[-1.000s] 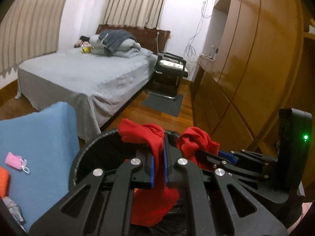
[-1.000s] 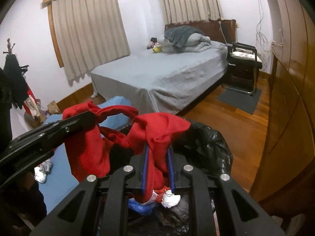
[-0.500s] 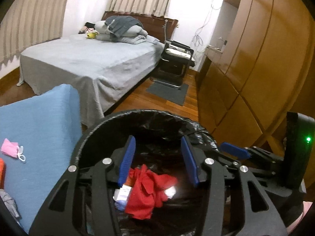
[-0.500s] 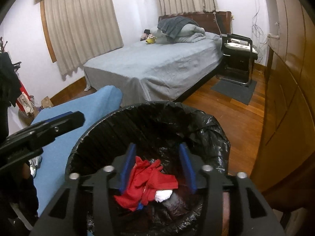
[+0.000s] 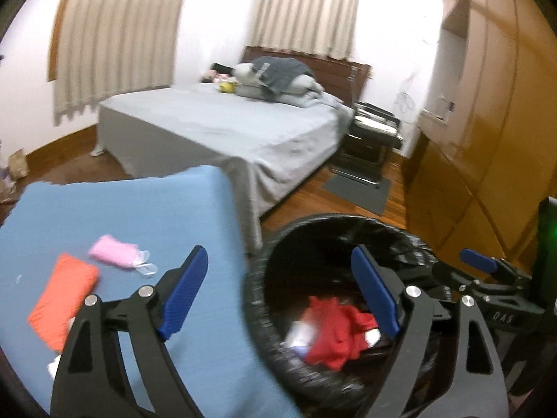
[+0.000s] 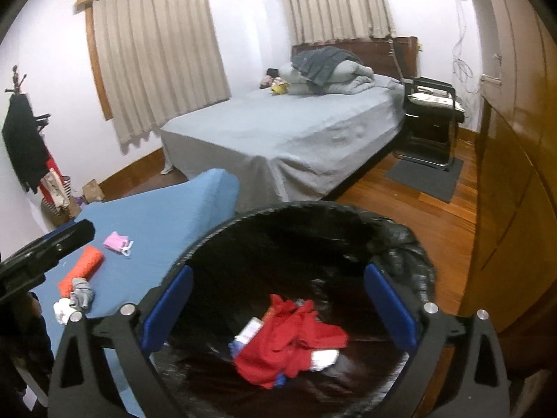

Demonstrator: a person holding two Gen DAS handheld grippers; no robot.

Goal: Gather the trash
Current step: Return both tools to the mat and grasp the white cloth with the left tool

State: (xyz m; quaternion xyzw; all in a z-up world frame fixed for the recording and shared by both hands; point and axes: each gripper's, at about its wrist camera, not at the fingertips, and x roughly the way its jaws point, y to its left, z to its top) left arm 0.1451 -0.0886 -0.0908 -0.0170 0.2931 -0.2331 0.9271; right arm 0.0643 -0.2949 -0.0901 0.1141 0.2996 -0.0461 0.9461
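Observation:
A black-lined trash bin point(image 6: 264, 219) stands beside a blue-covered table point(image 6: 156, 216). A red cloth point(image 6: 292, 341) lies inside it on other scraps, and shows in the left wrist view point(image 5: 334, 334) too. My right gripper point(image 6: 278, 306) is open and empty above the bin. My left gripper point(image 5: 278, 292) is open and empty over the bin's left rim point(image 5: 254, 271) and the table edge point(image 5: 222, 209). On the table lie a pink face mask point(image 5: 115, 252), an orange cloth point(image 5: 62, 299), a grey rag point(image 6: 81, 292) and a white scrap point(image 6: 62, 308).
A grey bed point(image 6: 285, 129) fills the middle of the room. A wooden wardrobe point(image 6: 515, 174) runs along the right. A black chair point(image 6: 431, 111) and grey mat point(image 6: 424, 174) sit on the wood floor. A coat rack point(image 6: 24, 139) stands at the left.
Both grippers opened and dropped the red cloth into the bin, then opened wider. The left gripper has swung left toward the table.

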